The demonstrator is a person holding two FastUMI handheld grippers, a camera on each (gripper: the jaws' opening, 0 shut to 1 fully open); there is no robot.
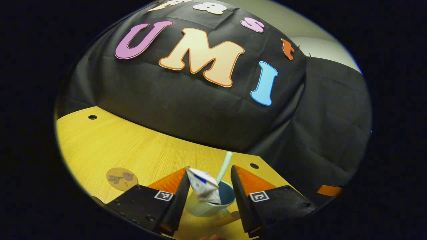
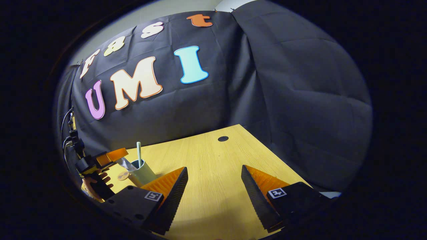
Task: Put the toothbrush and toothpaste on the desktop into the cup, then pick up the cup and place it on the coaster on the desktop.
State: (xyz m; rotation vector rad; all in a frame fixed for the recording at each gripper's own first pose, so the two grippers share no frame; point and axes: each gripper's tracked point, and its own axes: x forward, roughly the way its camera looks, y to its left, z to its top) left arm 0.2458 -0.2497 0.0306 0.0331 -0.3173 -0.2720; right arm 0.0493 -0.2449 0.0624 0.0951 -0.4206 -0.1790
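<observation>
Pale green cup [image 1: 208,205], one of it, sits low centre in the left gripper view, right between the left gripper [image 1: 208,191] fingers. Inside it: one toothbrush [image 1: 224,166], handle sticking up and leaning right, and one toothpaste [image 1: 204,186] tube, crimped end up, leaning left against the rim. Left fingers are spread, one each side of the cup; the tube's end looks to touch the left-hand finger, the other finger is clear of it, so no grip. One round brown coaster [image 1: 121,178] lies on the yellow wood bench [image 1: 133,150] at lower left of that frame, apart from the cup.

Right gripper view: right gripper [image 2: 215,186] hangs over bare bench, fingers wide apart, nothing between them. Far lower left of this frame shows the same cup [image 2: 144,171] with toothbrush [image 2: 138,151] upright in it, coaster [image 2: 122,175] just beside it, and the left gripper [image 2: 111,156] at the cup with a hand [image 2: 95,185] holding it. Two dark round holes in the bench in the left view, one in the right.
</observation>
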